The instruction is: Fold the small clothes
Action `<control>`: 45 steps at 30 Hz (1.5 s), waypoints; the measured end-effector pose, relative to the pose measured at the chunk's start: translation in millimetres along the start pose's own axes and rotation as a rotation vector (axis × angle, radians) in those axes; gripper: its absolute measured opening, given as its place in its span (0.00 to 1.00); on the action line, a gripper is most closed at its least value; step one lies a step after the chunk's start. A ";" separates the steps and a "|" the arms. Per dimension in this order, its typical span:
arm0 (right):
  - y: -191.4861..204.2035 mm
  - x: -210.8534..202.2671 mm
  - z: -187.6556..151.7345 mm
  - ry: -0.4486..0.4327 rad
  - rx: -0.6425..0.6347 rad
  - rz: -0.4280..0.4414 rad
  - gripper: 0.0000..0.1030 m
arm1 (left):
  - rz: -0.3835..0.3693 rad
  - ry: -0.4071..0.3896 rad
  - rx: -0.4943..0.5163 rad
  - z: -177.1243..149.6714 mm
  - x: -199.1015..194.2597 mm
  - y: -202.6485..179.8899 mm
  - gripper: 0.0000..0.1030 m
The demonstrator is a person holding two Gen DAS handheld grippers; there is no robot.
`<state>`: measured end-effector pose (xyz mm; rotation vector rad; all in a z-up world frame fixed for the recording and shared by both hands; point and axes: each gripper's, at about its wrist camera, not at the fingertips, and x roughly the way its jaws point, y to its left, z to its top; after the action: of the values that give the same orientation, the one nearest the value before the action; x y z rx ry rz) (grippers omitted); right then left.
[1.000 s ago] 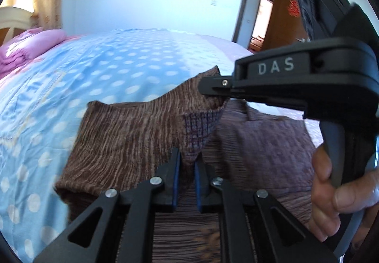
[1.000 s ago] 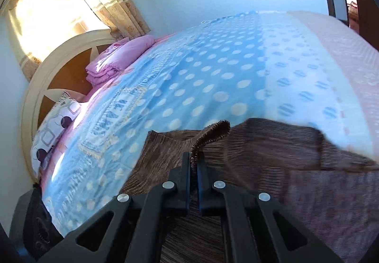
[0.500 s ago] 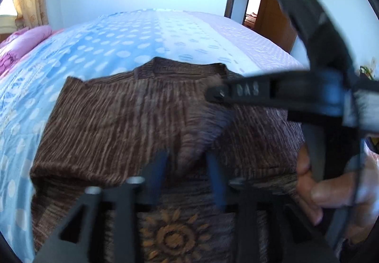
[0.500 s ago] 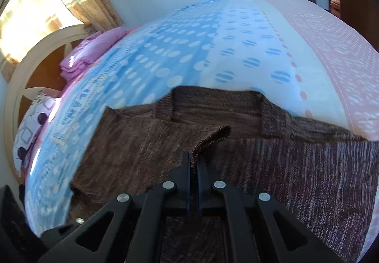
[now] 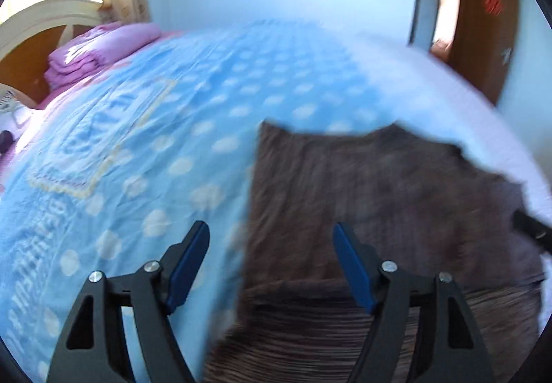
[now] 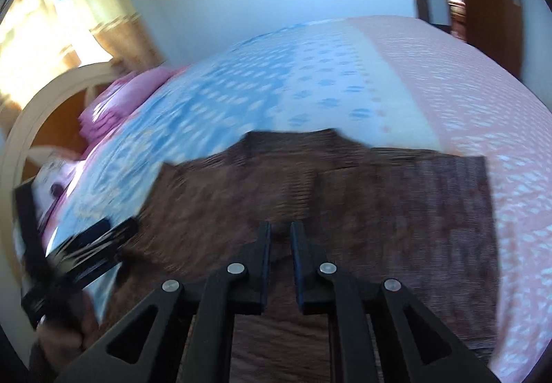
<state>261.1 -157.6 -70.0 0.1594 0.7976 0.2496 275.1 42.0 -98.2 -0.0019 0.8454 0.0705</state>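
Brown knit garment [image 5: 379, 197] lies flat on bed [image 5: 145, 155], sides folded in.
L tongs [image 5: 270, 260] spread wide, empty, above garment's left edge w/ blue dotted bedspread beside. R tongs [image 6: 280, 255] nearly closed w/ narrow gap, gripping nothing, over garment [image 6: 345, 197] middle. Pink folded bedding [image 5: 100, 48] near headboard [image 5: 38, 16], well apart. Both views blurred.

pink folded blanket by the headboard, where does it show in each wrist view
Left wrist view: the pink folded blanket sits upper left, against the headboard.
Right wrist view: the same blanket is at mid left, just right of the curved headboard.
Shared landmark: the brown garment fills the lower right in the left view and the lower centre in the right view.
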 end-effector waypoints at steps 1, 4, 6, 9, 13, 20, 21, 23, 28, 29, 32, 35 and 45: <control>8.8 3.9 2.7 -0.004 -0.020 -0.012 0.11 | 0.026 0.019 0.012 -6.8 0.2 2.3 0.70; 29.9 23.1 7.9 0.018 -0.032 0.032 0.12 | 0.041 0.057 -0.021 -21.6 13.0 16.9 0.72; 44.2 44.8 5.9 0.066 -0.061 0.050 0.12 | 0.005 0.066 -0.083 -22.6 12.1 29.6 0.76; 55.0 65.3 -4.3 0.120 -0.118 0.051 0.12 | -0.030 0.074 -0.127 -24.7 15.8 35.9 0.79; 30.1 58.1 -23.7 0.148 -0.098 0.012 0.11 | -0.021 0.071 -0.114 -23.2 17.4 32.3 0.79; -19.2 6.8 -67.2 0.170 -0.016 -0.070 0.12 | -0.014 0.068 -0.113 -23.7 18.6 32.2 0.83; -20.8 0.7 -69.5 0.158 -0.013 -0.068 0.12 | -0.010 0.068 -0.116 -23.8 18.9 33.5 0.84; -18.1 -8.5 -66.2 0.143 -0.016 -0.118 0.12 | -0.012 0.068 -0.120 -24.1 18.9 34.4 0.84; 10.2 -23.4 -30.8 -0.030 -0.042 -0.094 0.12 | -0.005 0.066 -0.114 -24.2 18.7 34.2 0.85; 18.7 -15.0 -24.2 -0.032 -0.058 -0.078 0.12 | -0.006 0.066 -0.115 -24.2 18.9 34.2 0.85; 28.7 15.6 -24.6 0.038 -0.081 -0.075 0.12 | -0.015 0.066 -0.122 -24.4 19.3 35.5 0.85; 23.5 39.7 -48.0 0.093 -0.074 -0.094 0.13 | -0.017 0.068 -0.122 -24.1 20.4 35.0 0.86; 11.5 -64.7 -71.6 -0.065 -0.015 -0.087 0.38 | -0.144 0.048 -0.193 -33.6 6.1 55.4 0.86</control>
<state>164.0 -161.4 -72.3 0.1179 0.7361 0.1676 250.5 96.6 -123.5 -0.2464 0.8819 0.0160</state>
